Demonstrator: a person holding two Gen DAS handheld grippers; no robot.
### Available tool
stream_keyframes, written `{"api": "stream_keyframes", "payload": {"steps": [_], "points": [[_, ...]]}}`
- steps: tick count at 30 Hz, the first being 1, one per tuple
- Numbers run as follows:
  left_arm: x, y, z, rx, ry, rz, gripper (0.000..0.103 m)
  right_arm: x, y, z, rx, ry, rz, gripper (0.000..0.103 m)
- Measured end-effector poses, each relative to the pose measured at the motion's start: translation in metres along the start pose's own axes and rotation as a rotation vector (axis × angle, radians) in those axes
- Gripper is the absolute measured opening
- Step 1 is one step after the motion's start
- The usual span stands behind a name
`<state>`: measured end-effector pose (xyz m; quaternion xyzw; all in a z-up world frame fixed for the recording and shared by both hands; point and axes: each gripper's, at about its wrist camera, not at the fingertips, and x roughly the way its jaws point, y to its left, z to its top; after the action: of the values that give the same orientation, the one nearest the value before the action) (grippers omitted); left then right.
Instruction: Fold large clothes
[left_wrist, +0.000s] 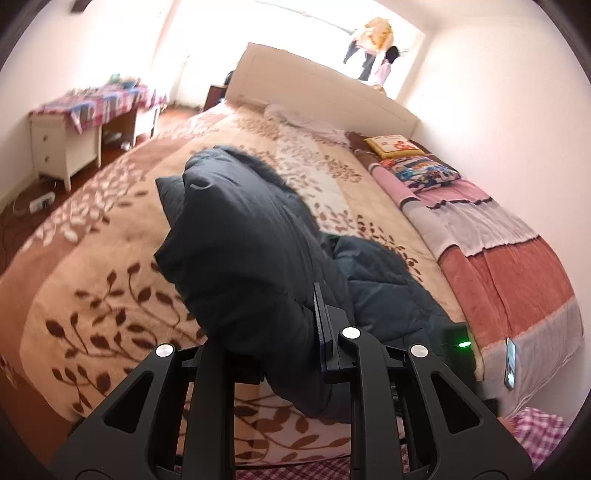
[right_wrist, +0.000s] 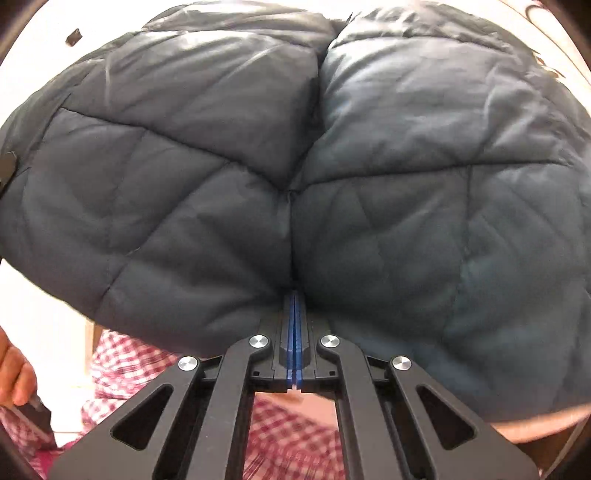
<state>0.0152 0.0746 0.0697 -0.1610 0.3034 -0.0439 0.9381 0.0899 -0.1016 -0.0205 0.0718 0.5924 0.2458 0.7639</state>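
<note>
A dark navy quilted jacket (left_wrist: 240, 240) is lifted off the bed in a puffy bundle, its lower part (left_wrist: 384, 291) trailing to the right. My left gripper (left_wrist: 273, 332) is shut on a thick fold of it; the right finger's blue pad (left_wrist: 320, 325) shows, while fabric hides the left finger. In the right wrist view the jacket (right_wrist: 295, 147) fills almost the whole frame. My right gripper (right_wrist: 294, 299) is shut on a thin edge of the jacket, its blue pads pressed together where two padded panels meet.
A bed with a beige and brown leaf-patterned blanket (left_wrist: 110, 266) spreads under the jacket. Striped pink bedding (left_wrist: 517, 266), small cushions (left_wrist: 406, 155) and a phone (left_wrist: 511, 363) lie along its right side. A white desk (left_wrist: 62, 144) stands at the left. A hand (right_wrist: 14, 369) and checked fabric (right_wrist: 122, 369) show below.
</note>
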Motion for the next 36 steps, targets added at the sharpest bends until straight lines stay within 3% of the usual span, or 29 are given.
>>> {"api": "stream_keyframes", "payload": {"steps": [3,5,9,12,17,24,27,31,36], "points": [[-0.006,-0.017,0.004,0.062,-0.008,0.001,0.019,-0.057,-0.009,-0.012,0.017,-0.143,0.069,0.001],[-0.008,-0.028,0.005,0.094,-0.014,0.003,0.019,-0.103,-0.04,-0.019,0.076,-0.255,0.047,0.001],[-0.011,-0.053,0.01,0.152,-0.029,-0.002,0.019,-0.137,-0.124,-0.037,0.283,-0.329,-0.023,0.004],[-0.011,-0.078,0.013,0.217,-0.035,-0.007,0.019,-0.124,-0.162,-0.038,0.37,-0.306,-0.007,0.004],[-0.005,-0.133,0.014,0.364,-0.033,-0.04,0.019,-0.075,-0.171,-0.039,0.388,-0.246,0.12,0.004],[0.031,-0.219,-0.005,0.547,0.015,-0.179,0.019,-0.062,-0.179,-0.043,0.404,-0.252,0.219,0.004],[0.056,-0.251,-0.024,0.608,0.072,-0.257,0.018,-0.058,-0.183,-0.044,0.419,-0.259,0.254,0.004],[0.101,-0.286,-0.058,0.661,0.219,-0.361,0.02,-0.052,-0.2,-0.058,0.474,-0.27,0.341,0.002],[0.137,-0.288,-0.092,0.634,0.337,-0.421,0.026,-0.047,-0.22,-0.072,0.548,-0.282,0.461,0.001]]}}
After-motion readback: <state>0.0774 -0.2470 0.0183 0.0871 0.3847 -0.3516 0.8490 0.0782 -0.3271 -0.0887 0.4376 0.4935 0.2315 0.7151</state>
